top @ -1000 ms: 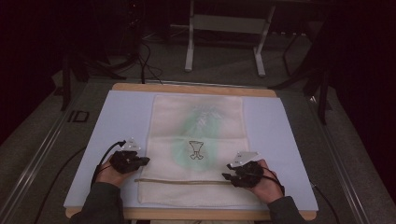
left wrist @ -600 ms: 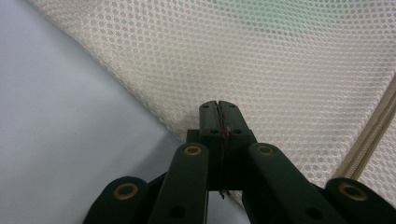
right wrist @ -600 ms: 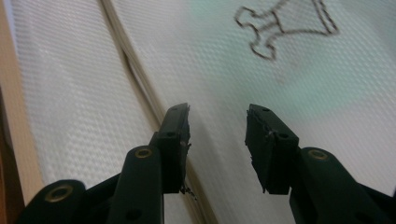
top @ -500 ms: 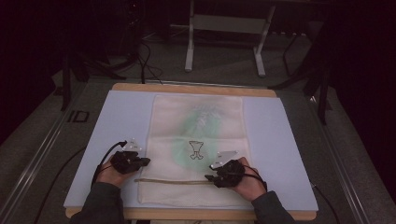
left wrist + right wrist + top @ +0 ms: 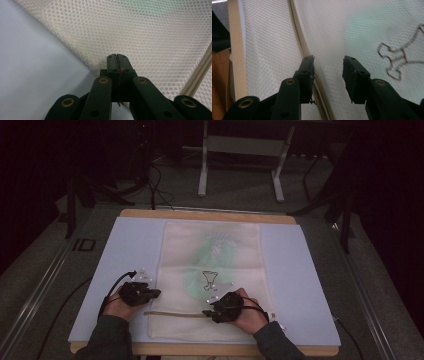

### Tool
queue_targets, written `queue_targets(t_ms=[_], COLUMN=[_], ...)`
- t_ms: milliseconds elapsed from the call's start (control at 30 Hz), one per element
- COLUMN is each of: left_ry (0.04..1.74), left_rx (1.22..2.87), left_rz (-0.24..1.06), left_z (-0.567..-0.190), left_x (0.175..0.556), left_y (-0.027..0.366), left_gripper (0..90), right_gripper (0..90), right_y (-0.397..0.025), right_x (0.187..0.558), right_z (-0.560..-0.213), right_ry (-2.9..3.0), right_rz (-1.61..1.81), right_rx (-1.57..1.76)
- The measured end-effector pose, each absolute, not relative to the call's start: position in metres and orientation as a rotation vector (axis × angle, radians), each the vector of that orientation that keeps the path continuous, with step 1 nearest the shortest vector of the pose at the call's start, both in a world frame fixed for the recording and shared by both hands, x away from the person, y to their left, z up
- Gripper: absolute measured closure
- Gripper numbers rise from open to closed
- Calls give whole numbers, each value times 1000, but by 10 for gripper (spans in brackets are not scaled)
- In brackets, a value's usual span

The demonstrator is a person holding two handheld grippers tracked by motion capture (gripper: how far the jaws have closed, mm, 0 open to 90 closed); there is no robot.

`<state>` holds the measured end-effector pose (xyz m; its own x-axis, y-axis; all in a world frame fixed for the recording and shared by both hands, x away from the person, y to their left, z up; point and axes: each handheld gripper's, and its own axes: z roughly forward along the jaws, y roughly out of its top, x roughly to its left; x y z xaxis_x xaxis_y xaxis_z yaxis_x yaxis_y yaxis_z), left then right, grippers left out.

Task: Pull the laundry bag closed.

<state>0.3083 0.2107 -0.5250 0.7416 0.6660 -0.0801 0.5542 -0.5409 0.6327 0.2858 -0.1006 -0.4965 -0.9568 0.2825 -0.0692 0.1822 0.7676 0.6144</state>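
A cream mesh bag (image 5: 215, 255) lies flat on the pale blue mat (image 5: 125, 250), with something green and a black hanger-like shape (image 5: 210, 280) showing through it. A zipper (image 5: 175, 313) runs across its near end. My left gripper (image 5: 152, 292) is at the bag's left edge; in the left gripper view its jaws are pressed together (image 5: 117, 58) on the mesh edge (image 5: 95, 67). My right gripper (image 5: 207, 312) sits over the zipper near the bag's middle. In the right gripper view it stands open (image 5: 328, 62), with the zipper (image 5: 298, 30) running under its left finger (image 5: 308, 67).
The mat covers a wooden table (image 5: 210, 215) whose edge shows at the far side. Beyond it are a dark floor, cables (image 5: 155, 185) and a metal stand (image 5: 240, 150). Bare mat lies on both sides of the bag.
My right gripper has slid left from the bag's right edge along the zipper toward its middle. The left gripper has stayed put.
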Motion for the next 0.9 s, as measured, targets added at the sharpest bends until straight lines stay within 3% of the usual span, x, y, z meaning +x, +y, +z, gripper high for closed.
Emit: queue_targets(t_ms=[900], left_ry=[910], left_rx=[2266], left_rz=[200], left_z=[-527], left_x=[310], left_y=[214], left_gripper=[891], right_gripper=[721], right_y=[-23], right_x=[286], right_z=[-503], right_ry=[2840], right_rz=[1051], right_rx=[219])
